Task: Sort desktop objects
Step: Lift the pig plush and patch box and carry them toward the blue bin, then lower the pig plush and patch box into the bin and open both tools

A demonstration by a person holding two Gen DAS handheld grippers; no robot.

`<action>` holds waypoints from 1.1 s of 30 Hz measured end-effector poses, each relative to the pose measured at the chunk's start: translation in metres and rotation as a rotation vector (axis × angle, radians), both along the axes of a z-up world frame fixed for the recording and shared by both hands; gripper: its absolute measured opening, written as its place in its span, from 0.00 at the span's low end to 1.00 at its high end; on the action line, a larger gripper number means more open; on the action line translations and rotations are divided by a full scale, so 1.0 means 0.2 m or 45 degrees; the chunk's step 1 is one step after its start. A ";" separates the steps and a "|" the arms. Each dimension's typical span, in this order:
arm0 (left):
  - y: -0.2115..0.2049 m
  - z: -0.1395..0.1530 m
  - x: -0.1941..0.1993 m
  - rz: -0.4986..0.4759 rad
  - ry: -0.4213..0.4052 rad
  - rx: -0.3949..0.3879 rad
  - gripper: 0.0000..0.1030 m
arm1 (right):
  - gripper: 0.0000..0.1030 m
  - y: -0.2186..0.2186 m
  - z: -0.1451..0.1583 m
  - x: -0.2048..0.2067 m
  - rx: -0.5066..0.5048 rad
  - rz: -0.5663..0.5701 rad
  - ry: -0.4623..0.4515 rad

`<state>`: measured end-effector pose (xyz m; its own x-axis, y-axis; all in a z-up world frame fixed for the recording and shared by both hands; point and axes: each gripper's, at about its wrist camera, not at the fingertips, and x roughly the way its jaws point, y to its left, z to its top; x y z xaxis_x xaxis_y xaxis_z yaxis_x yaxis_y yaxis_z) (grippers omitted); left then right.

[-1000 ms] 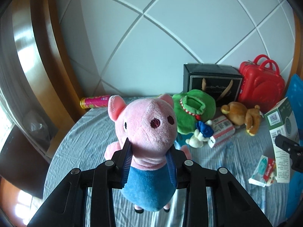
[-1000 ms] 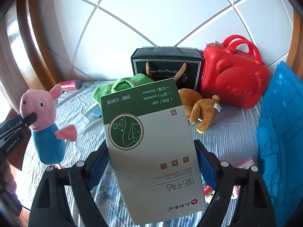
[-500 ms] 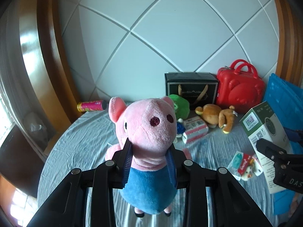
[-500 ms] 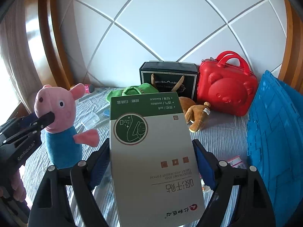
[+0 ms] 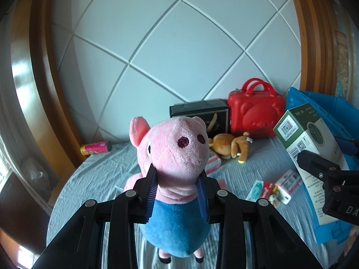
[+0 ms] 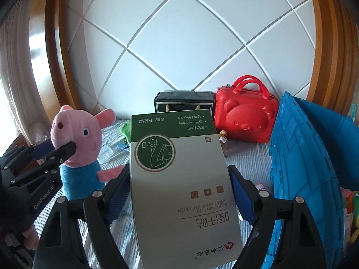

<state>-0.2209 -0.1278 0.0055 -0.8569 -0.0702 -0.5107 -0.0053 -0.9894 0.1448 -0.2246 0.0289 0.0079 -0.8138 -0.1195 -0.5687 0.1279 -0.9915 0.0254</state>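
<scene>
My left gripper has its jaws clamped on the neck of the pink pig plush, holding it upright above the striped cloth of the counter. My right gripper has its jaws closed on the sides of the green-and-white box, raised beside the blue crate. Against the wall at the back stand a red bear case and a black box. A brown bear plush lies in front of them, and a pink can lies at the far left.
</scene>
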 end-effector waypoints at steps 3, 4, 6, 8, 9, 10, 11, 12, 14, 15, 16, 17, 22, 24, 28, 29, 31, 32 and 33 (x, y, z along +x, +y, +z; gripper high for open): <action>0.13 0.09 0.01 -0.061 0.042 -0.019 0.30 | 0.80 0.09 0.09 0.06 0.008 -0.064 0.054; 0.19 0.12 0.02 -0.086 0.060 -0.026 0.30 | 0.80 0.14 0.12 0.07 0.007 -0.090 0.073; 0.31 0.19 0.02 -0.136 0.099 -0.038 0.30 | 0.80 0.24 0.19 0.11 0.001 -0.144 0.115; 0.46 0.27 0.03 -0.189 0.143 -0.037 0.30 | 0.80 0.35 0.28 0.16 -0.001 -0.196 0.158; 0.55 0.32 0.04 -0.215 0.169 -0.034 0.30 | 0.80 0.42 0.32 0.19 0.008 -0.221 0.179; 0.64 0.36 0.05 -0.242 0.195 -0.030 0.30 | 0.80 0.49 0.36 0.21 0.017 -0.247 0.200; 0.73 0.41 0.06 -0.269 0.223 -0.026 0.30 | 0.80 0.56 0.41 0.24 0.027 -0.276 0.220; 0.83 0.46 0.08 -0.294 0.253 -0.023 0.30 | 0.80 0.65 0.44 0.27 0.034 -0.302 0.237; 1.04 0.56 0.11 -0.342 0.312 -0.011 0.30 | 0.80 0.82 0.51 0.33 0.052 -0.350 0.265; 1.14 0.61 0.13 -0.364 0.333 0.003 0.30 | 0.80 0.91 0.55 0.35 0.061 -0.374 0.279; 1.24 0.66 0.14 -0.385 0.353 0.016 0.30 | 0.80 1.00 0.57 0.38 0.065 -0.396 0.289; 1.35 0.71 0.16 -0.408 0.368 0.030 0.30 | 0.80 1.10 0.60 0.41 0.072 -0.420 0.295; 1.81 0.84 0.22 -0.527 0.330 0.109 0.30 | 0.80 1.53 0.68 0.50 0.115 -0.508 0.241; 1.96 0.81 0.21 -0.560 0.270 0.128 0.30 | 0.80 1.68 0.67 0.54 0.117 -0.538 0.212; 2.14 0.68 0.19 -0.568 0.143 0.115 0.30 | 0.80 1.93 0.61 0.61 0.111 -0.573 0.145; 2.18 0.64 0.18 -0.568 0.112 0.110 0.30 | 0.80 1.97 0.58 0.62 0.109 -0.575 0.129; 2.27 0.56 0.17 -0.566 0.050 0.099 0.30 | 0.80 2.04 0.54 0.62 0.109 -0.571 0.104; 2.31 0.53 0.16 -0.565 0.019 0.093 0.30 | 0.80 2.07 0.51 0.62 0.109 -0.565 0.094; 2.34 0.49 0.15 -0.562 -0.006 0.088 0.30 | 0.80 2.10 0.48 0.62 0.110 -0.560 0.085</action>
